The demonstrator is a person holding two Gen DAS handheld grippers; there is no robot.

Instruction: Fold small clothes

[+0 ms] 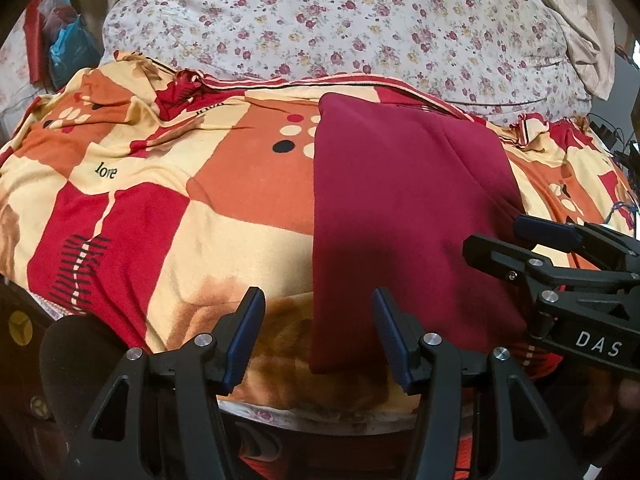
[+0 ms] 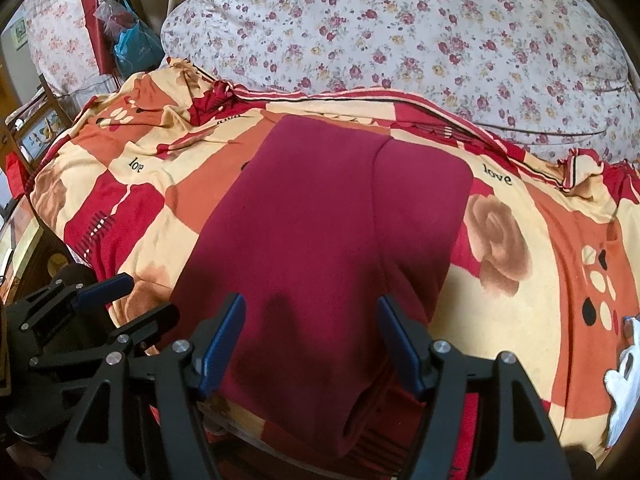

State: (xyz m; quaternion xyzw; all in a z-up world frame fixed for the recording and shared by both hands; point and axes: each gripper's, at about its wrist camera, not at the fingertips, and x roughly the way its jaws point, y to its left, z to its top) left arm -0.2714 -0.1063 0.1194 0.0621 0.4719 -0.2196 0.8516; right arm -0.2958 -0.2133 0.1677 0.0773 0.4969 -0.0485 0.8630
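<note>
A dark red garment (image 1: 404, 208) lies flat on the bed, folded lengthwise into a long strip, with its near end at the bed's front edge. It also shows in the right wrist view (image 2: 320, 224). My left gripper (image 1: 318, 344) is open and empty, just above the garment's near left corner. My right gripper (image 2: 310, 340) is open and empty, over the garment's near end. The right gripper also appears in the left wrist view (image 1: 496, 240) at the garment's right edge. The left gripper shows in the right wrist view (image 2: 132, 296) at the lower left.
The bed is covered by an orange, red and cream patterned blanket (image 1: 160, 200). A floral quilt (image 1: 340, 28) is heaped behind it. Bags and clutter (image 2: 120, 36) stand at the far left. Cables (image 1: 624, 152) lie at the right.
</note>
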